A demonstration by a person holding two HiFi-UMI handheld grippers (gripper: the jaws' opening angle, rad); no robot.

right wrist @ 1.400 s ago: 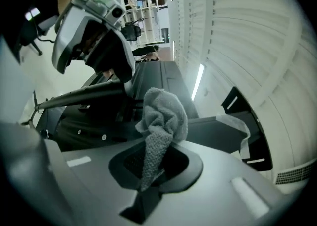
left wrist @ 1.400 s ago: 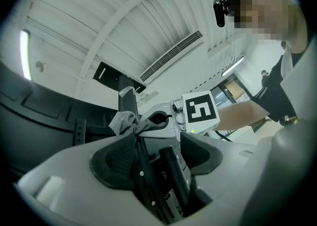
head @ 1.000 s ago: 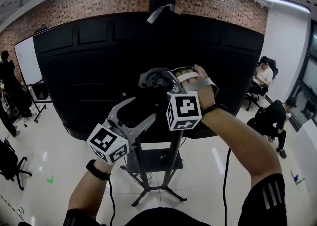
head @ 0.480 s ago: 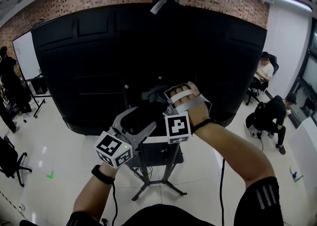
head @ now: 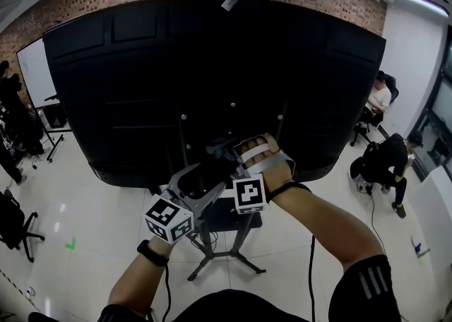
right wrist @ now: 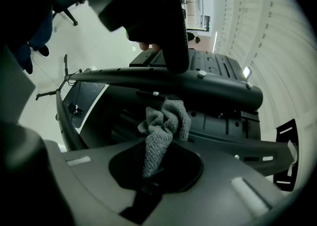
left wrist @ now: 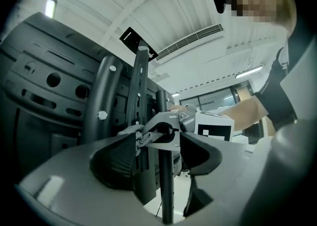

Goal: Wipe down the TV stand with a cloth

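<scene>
Wipe in progress on the upper frame of the TV stand (head: 240, 220), behind the big black TV back panel (head: 212, 80).

Left gripper (head: 200, 181) hangs low beside the right one. Its jaws stand apart with nothing gripped, and a stand upright (left wrist: 166, 180) shows in the gap. Right gripper (head: 224, 152) is clamped on a bunched grey cloth (right wrist: 166, 121), and the wad touches the underside of a rounded black crossbar (right wrist: 173, 84). Judgement: a mid-wipe stroke on the bracket. Next move calls for firm contact and a drag along the bar, then down the uprights, with the free gripper clear of the posts.
</scene>
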